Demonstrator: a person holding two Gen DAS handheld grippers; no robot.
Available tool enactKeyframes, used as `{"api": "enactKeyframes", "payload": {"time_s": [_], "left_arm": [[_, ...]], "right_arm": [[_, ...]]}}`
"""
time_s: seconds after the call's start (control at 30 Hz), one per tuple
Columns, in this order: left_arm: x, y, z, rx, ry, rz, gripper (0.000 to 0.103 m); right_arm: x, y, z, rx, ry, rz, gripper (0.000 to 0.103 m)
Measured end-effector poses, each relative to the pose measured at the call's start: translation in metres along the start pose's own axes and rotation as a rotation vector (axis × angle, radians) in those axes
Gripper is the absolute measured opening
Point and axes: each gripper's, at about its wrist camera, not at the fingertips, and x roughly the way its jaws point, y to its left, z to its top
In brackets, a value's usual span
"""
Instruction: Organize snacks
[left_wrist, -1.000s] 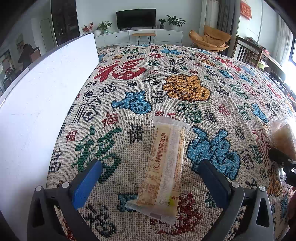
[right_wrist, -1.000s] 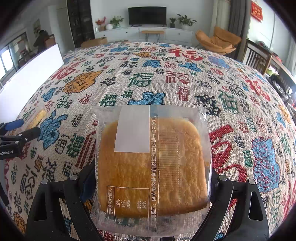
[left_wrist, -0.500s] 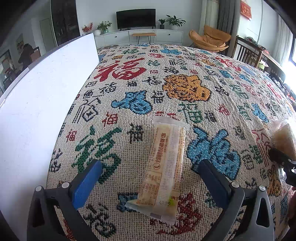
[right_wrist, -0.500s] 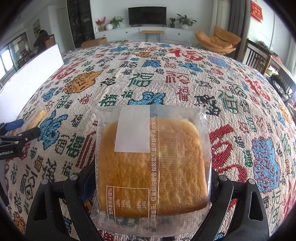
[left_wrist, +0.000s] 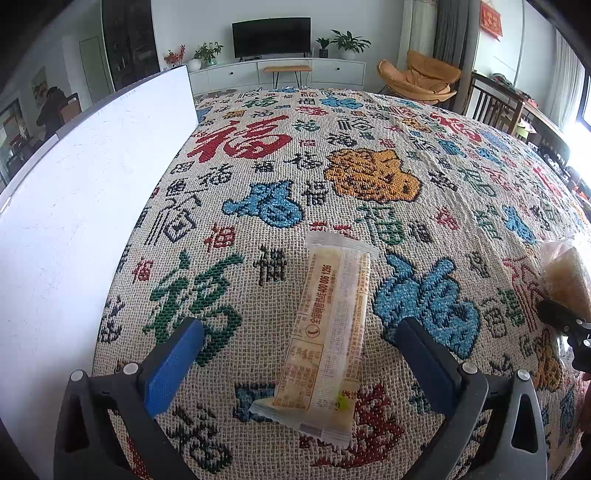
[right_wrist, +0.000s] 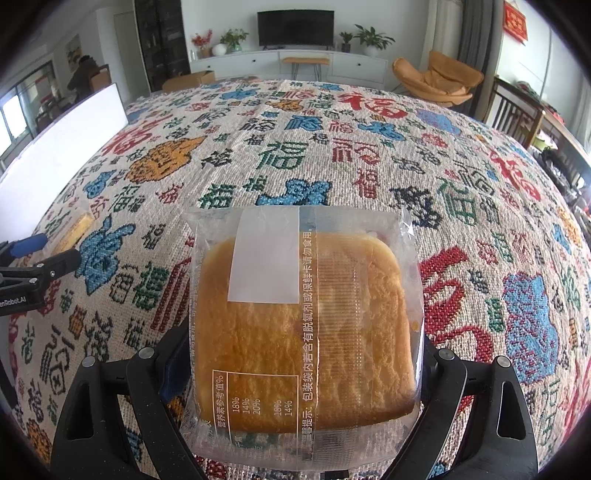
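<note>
Right claw (right_wrist: 295, 369) is clenched on the wrapped sponge cake (right_wrist: 303, 321), flanks only, above the patterned cloth on the desk (right_wrist: 369, 147); slick film could slide out, or a hard squeeze could crush the soft cake. Left claw (left_wrist: 299, 354) is spread wide around the long wafer pack (left_wrist: 328, 332) near the desk's near edge; the pack lies askew, so closing may twist it or snag the weave.

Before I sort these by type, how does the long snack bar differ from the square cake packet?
The snack bar is long and narrow; the cake packet is broad and square. The snack bar lies free on the patterned cloth between the open left gripper; the cake packet is clamped in the right gripper. The bar's wrapper is mostly printed; the cake's is clear. Both are sealed.
</note>
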Motion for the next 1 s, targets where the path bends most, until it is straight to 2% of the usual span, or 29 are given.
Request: {"api": "enactKeyframes", "payload": {"time_s": [0.07, 0.17, 0.23, 0.27, 0.33, 0.4, 0.47, 0.5, 0.53, 0.57, 0.63, 0.67, 0.73, 0.8, 0.83, 0.9, 1.0], "left_arm": [[0.000, 0.000, 0.000, 0.000, 0.000, 0.000, 0.103], [-0.001, 0.000, 0.000, 0.000, 0.004, -0.004, 0.103], [-0.002, 0.001, 0.002, 0.037, 0.053, -0.028, 0.103], [-0.001, 0.002, 0.005, 0.070, 0.109, -0.052, 0.103], [0.002, 0.003, 0.010, 0.107, 0.180, -0.068, 0.103], [0.005, 0.006, 0.015, 0.103, 0.217, -0.060, 0.103], [0.005, 0.007, 0.018, 0.084, 0.230, -0.060, 0.096], [0.000, 0.007, 0.020, 0.085, 0.195, -0.064, 0.068], [-0.005, 0.007, 0.023, 0.091, 0.167, -0.077, 0.031], [-0.008, 0.008, 0.025, 0.080, 0.163, -0.098, 0.029], [-0.018, 0.014, 0.026, 0.025, 0.138, -0.198, 0.028], [-0.028, 0.017, 0.027, -0.004, 0.120, -0.222, 0.028], [-0.055, 0.024, 0.032, -0.076, 0.075, -0.317, 0.028], [-0.099, 0.038, 0.042, -0.137, 0.011, -0.428, 0.028], [-0.122, 0.045, 0.049, -0.150, -0.027, -0.459, 0.028], [-0.171, 0.071, 0.066, -0.158, -0.120, -0.468, 0.029], [-0.222, 0.125, 0.081, -0.174, -0.214, -0.373, 0.029]], "right_arm": [[0.002, -0.001, 0.006, -0.022, 0.061, 0.022, 0.095], [0.007, 0.000, 0.019, -0.026, 0.207, 0.039, 0.095], [0.010, 0.003, 0.026, -0.030, 0.300, 0.058, 0.094], [0.010, 0.004, 0.029, -0.032, 0.337, 0.071, 0.094], [0.006, 0.006, 0.034, -0.028, 0.365, 0.090, 0.094], [0.006, 0.008, 0.040, -0.033, 0.379, 0.082, 0.094], [0.013, 0.010, 0.043, -0.037, 0.397, 0.070, 0.092], [0.014, 0.008, 0.044, -0.025, 0.391, 0.076, 0.088], [0.011, 0.004, 0.046, -0.004, 0.374, 0.085, 0.078], [0.007, 0.000, 0.047, 0.019, 0.358, 0.094, 0.072], [-0.008, -0.004, 0.051, 0.050, 0.324, 0.118, 0.072], [-0.017, -0.004, 0.054, 0.047, 0.306, 0.116, 0.072], [-0.040, 0.002, 0.066, 0.035, 0.256, 0.125, 0.072], [-0.068, 0.015, 0.088, 0.025, 0.192, 0.171, 0.072], [-0.083, 0.027, 0.101, 0.009, 0.158, 0.194, 0.072], [-0.112, 0.061, 0.133, -0.039, 0.086, 0.249, 0.072], [-0.145, 0.139, 0.177, -0.122, -0.007, 0.373, 0.072]]}}
